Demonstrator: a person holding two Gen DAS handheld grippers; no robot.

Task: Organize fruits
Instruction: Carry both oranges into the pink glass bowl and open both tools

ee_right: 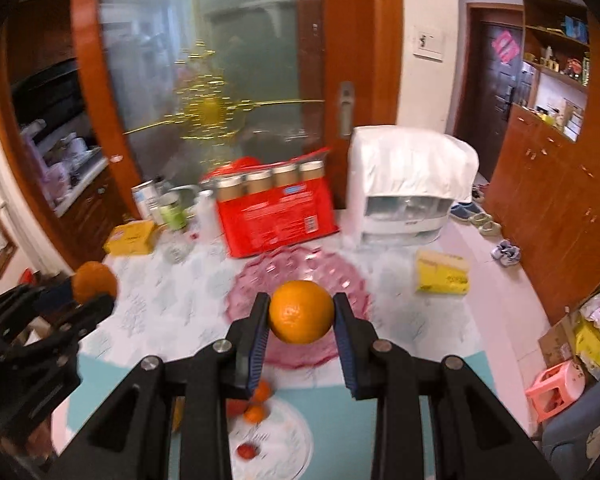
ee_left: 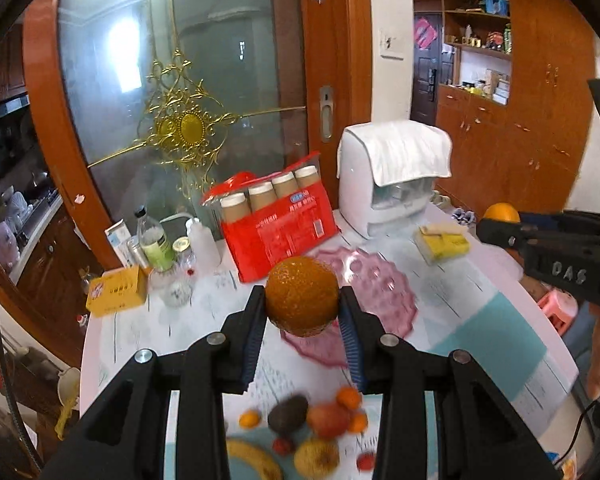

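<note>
My left gripper (ee_left: 302,300) is shut on a dark orange (ee_left: 302,296) and holds it above the near edge of a pink glass plate (ee_left: 384,280). My right gripper (ee_right: 302,308) is shut on a brighter orange (ee_right: 302,306), also above the pink plate (ee_right: 300,268). Each gripper shows in the other's view: the right one at the right edge (ee_left: 484,228), the left one at the left (ee_right: 96,300). A pile of loose fruit (ee_left: 312,424) lies on the table below, with a banana (ee_left: 256,460), small tangerines and a dark avocado-like fruit.
Behind the plate stand a red pack of paper cups (ee_left: 276,224), a white covered appliance (ee_left: 392,176), a yellow tissue pack (ee_left: 444,242), a yellow box (ee_left: 118,292) and bottles and jars (ee_left: 160,240). A pink stool (ee_right: 556,384) stands on the floor at the right.
</note>
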